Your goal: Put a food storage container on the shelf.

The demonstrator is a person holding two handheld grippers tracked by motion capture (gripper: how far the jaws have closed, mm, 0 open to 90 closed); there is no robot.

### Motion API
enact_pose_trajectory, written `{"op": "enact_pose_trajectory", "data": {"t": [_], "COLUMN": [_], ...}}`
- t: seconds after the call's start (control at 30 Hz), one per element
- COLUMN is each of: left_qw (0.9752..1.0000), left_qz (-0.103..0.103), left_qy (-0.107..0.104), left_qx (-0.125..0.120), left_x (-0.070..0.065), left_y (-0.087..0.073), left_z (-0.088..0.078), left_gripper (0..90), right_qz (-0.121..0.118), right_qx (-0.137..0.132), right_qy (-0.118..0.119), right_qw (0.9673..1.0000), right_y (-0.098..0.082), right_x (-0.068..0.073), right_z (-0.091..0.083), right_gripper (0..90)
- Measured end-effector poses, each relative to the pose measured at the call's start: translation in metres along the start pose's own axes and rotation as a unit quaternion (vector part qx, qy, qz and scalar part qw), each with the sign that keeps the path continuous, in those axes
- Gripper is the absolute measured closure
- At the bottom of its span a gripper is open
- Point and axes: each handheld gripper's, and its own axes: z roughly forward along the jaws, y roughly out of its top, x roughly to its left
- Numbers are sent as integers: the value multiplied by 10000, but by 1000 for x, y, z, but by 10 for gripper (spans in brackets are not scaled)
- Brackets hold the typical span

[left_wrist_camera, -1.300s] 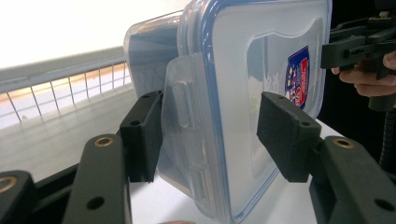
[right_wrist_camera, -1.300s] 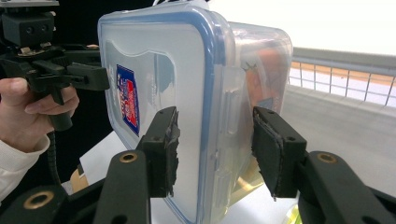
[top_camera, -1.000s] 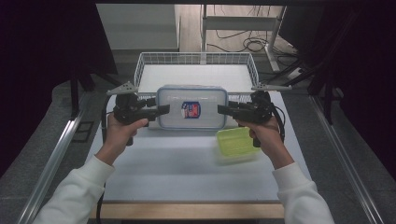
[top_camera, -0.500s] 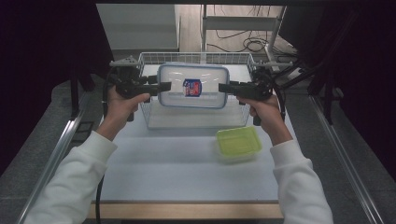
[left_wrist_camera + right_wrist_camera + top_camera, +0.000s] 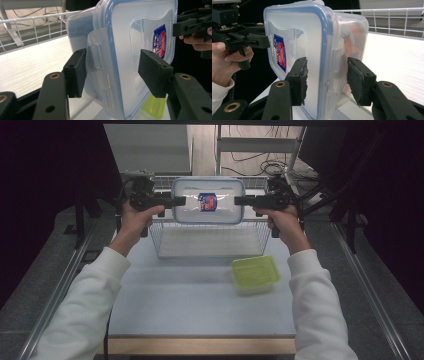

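A clear plastic container (image 5: pixel 208 200) with a blue-rimmed lid and a blue and red sticker hangs in the air over the white wire basket (image 5: pixel 159 240). My left gripper (image 5: pixel 177 200) is shut on its left end and my right gripper (image 5: pixel 241 200) on its right end. In the left gripper view the two pads (image 5: pixel 75 72) clamp the container (image 5: pixel 140 37) at its side clip. The right gripper view shows the same hold, with the pads (image 5: pixel 359 80) on either side of the container (image 5: pixel 297 45) and the far hand's gripper (image 5: pixel 249 40) beyond it.
A small green lidded box (image 5: pixel 255 274) sits on the white table (image 5: pixel 175 310), just in front of the basket's right corner. Metal rails run along both table sides. Dark curtains and cables lie behind the basket.
Both grippers have carried the container up off the table and away from the person; it now hangs above the wire basket. The green box has stayed in place.
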Motion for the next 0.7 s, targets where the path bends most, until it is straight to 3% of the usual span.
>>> {"op": "enact_pose_trajectory", "data": {"t": [0.4,0.6,0.7], "left_qw": [9992,9978,9966], "left_qz": [-372,-641,-814], "left_qy": [-64,14,44], "left_qx": [124,157,128], "left_x": [16,25,28], "left_y": [14,21,23], "left_z": [16,29,37], "left_gripper": [412,347,311], "right_qz": [424,696,798], "right_qx": [14,-168,-310], "right_qy": [87,12,-162], "right_qw": [9991,9974,9962], "right_y": [15,14,14], "right_x": [-27,-34,-36], "right_z": [11,17,20], "right_gripper": [497,478,475]}}
